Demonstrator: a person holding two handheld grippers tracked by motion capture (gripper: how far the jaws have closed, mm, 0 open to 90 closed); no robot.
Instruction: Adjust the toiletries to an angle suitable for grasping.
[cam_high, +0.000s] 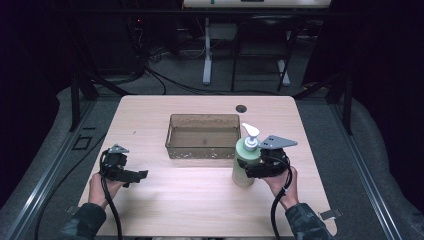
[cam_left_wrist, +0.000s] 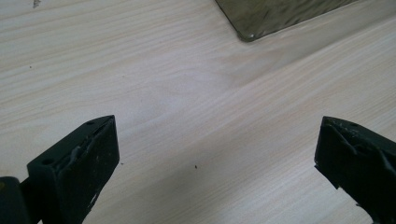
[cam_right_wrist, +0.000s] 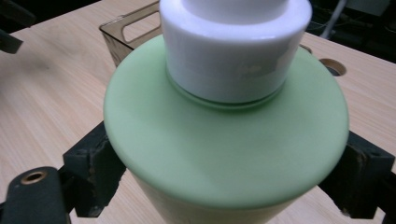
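The right gripper (cam_high: 251, 169) clamps a pale green plastic pump bottle with a white pump head (cam_high: 246, 161), its black jaws pressed against opposite sides of the bottle's body just below the rounded shoulder, as the right gripper view shows closely (cam_right_wrist: 224, 140). The bottle stands upright on the light wooden table (cam_high: 200, 200), toward the table's right half, just beside the near right corner of a translucent brown rectangular plastic tray (cam_high: 203, 136); whether its base rests on the wood or hangs slightly above it cannot be told. The person's right hand (cam_high: 282, 182) wraps the gripper body from behind and below, forearm coming in from the lower edge, with the gripper held roughly level and pointing left toward the bottle. The left gripper (cam_high: 140, 174) sits near the table's left side, well apart from the bottle and the tray, gripped by the left hand (cam_high: 102, 189) and aimed to the right across the wood. Its jaws stand wide apart with nothing between them, bare tabletop showing through the gap in the left gripper view (cam_left_wrist: 215, 158), where a corner of the tray (cam_left_wrist: 280, 14) appears at the top.
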